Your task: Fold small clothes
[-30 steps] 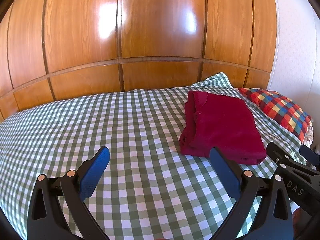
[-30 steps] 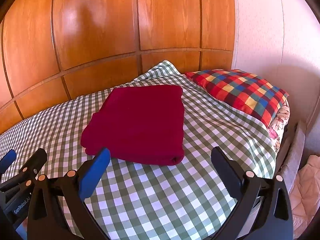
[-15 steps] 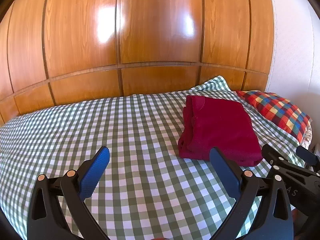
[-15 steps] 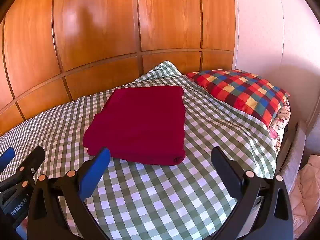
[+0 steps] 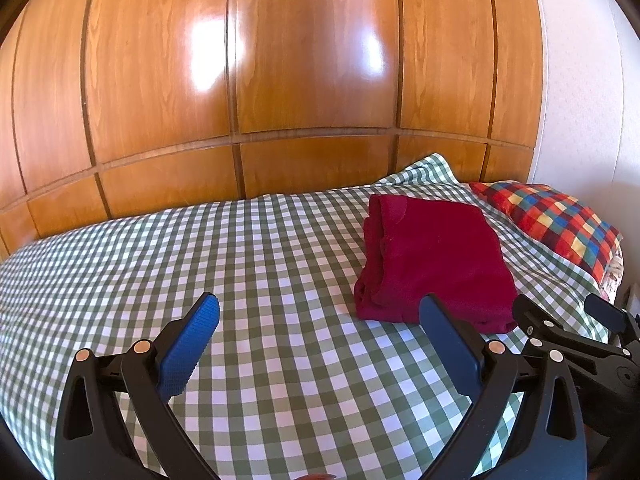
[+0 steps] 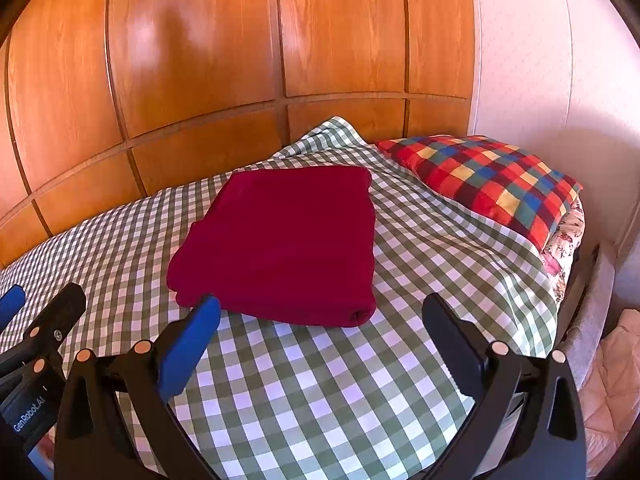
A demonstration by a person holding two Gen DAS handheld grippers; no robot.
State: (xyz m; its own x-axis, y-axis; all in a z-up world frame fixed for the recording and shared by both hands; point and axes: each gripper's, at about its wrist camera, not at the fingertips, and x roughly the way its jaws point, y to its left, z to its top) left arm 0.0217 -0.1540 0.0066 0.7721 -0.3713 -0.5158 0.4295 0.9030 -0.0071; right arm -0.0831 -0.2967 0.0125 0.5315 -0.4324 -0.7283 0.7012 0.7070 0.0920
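Observation:
A dark red garment (image 5: 436,264) lies folded in a neat rectangle on the green checked bed sheet (image 5: 240,264); it also shows in the right wrist view (image 6: 288,240). My left gripper (image 5: 320,320) is open and empty, held above the sheet to the near left of the garment. My right gripper (image 6: 320,320) is open and empty, just in front of the garment's near edge. Each gripper shows at the edge of the other's view: the right one (image 5: 568,320) and the left one (image 6: 40,308).
A multicoloured checked pillow (image 6: 488,184) lies to the right of the garment at the bed's end. Wooden wall panels (image 5: 304,80) stand behind the bed. The bed's right edge drops off beside a white wall (image 6: 540,80); a pale quilted cloth (image 6: 612,380) lies on the floor there.
Both grippers have drawn back and risen a little from the folded garment, which now looks smaller and farther away. Both stay open and empty. The garment has not moved.

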